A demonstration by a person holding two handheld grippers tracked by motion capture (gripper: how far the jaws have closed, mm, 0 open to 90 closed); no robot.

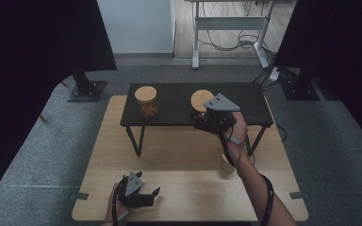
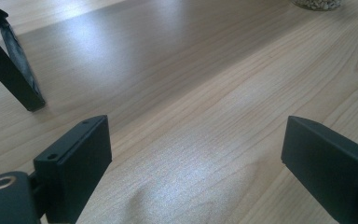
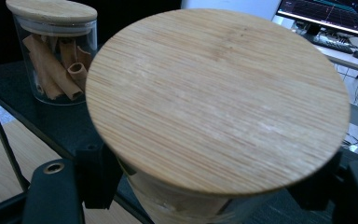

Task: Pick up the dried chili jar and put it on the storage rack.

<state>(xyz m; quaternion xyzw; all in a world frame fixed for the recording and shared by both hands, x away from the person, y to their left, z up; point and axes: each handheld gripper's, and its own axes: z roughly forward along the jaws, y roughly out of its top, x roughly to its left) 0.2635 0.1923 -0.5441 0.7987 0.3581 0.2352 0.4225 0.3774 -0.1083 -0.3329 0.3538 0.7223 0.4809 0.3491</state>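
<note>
So, big light wooden table [image 1: 184,155] fills the middle of the high view, with a small black raised shelf [image 1: 179,106] standing on its far half. On the shelf at centre right, a glass jar with a wooden lid [image 1: 199,100] sits between the jaws of the right gripper [image 1: 202,117], held in the right hand [image 1: 238,129]; in the right gripper view the jaws press its glass sides below the round lid [image 3: 219,98], so it is gripped. A second lidded jar of brown rolled sticks [image 1: 146,101] stands at the shelf's left, well apart. Left gripper [image 1: 143,195] rests low at lower left of the table, jaws spread wide over bare wood, nothing between them. A small jar [image 1: 226,165] sits on the table near the right forearm.
</note>
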